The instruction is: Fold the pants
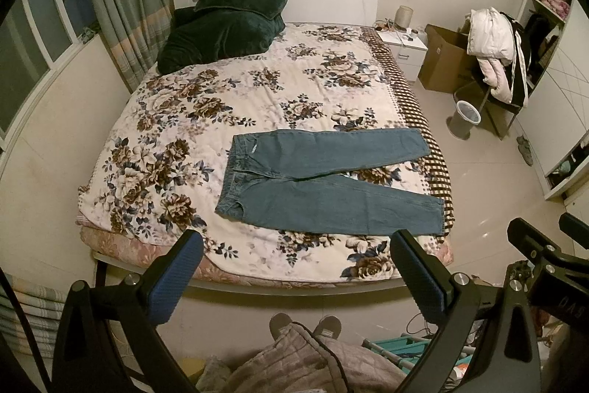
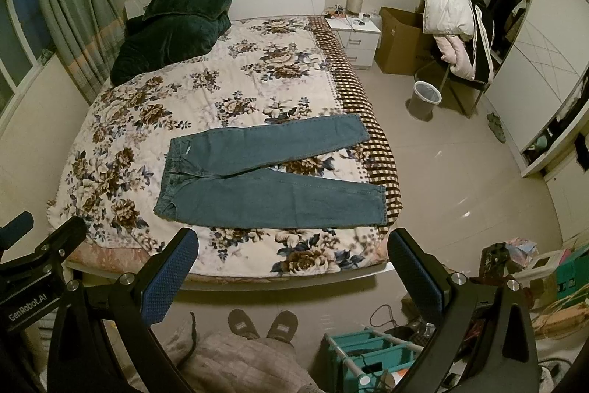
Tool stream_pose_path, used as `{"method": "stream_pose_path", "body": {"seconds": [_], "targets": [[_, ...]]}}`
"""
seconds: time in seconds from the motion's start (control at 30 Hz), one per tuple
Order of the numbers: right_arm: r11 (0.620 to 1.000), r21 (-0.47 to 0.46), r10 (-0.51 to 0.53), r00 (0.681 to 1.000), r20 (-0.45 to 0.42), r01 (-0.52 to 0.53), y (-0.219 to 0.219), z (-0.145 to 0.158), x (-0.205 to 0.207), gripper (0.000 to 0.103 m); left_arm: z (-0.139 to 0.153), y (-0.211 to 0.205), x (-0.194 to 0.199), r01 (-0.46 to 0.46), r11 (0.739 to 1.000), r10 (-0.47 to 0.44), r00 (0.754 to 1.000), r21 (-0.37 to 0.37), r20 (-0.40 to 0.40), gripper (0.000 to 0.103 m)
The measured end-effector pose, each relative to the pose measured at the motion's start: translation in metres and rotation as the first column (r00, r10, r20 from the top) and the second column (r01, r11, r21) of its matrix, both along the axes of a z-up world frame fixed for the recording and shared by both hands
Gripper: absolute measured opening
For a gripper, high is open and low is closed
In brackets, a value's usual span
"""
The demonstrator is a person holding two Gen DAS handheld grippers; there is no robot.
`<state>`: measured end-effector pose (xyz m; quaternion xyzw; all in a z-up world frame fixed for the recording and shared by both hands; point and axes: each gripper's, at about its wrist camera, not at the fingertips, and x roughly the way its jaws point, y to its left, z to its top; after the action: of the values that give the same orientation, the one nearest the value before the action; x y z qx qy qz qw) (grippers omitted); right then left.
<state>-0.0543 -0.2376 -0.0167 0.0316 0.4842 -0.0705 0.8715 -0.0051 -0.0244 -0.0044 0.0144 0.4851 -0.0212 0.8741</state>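
Two claws, left claw (image 1: 294, 267) and right claw (image 2: 291, 264), we hold spread; jeans (image 1: 327, 183) lie ahead on bed (image 1: 206, 91), legs running rightward, nearer our right.

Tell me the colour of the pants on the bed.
Blue denim pants, clearest in the right wrist view.

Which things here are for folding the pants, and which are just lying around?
For the job: jeans, left gripper, right gripper, both open.

Just lying about: green blanket, bin, cardboard box, clothes on the chair.
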Motion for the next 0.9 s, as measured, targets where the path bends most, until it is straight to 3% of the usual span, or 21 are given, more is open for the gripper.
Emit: {"method": "stream_pose_path", "body": {"seconds": [0.9], "targets": [[0.999,0.034,-0.014,1.000,0.001,0.014,0.001,0.023,0.013,0.103,0.007,-0.004,0.002,0.007,1.000,-0.007,1.000,-0.005,0.001,0.103]]}}
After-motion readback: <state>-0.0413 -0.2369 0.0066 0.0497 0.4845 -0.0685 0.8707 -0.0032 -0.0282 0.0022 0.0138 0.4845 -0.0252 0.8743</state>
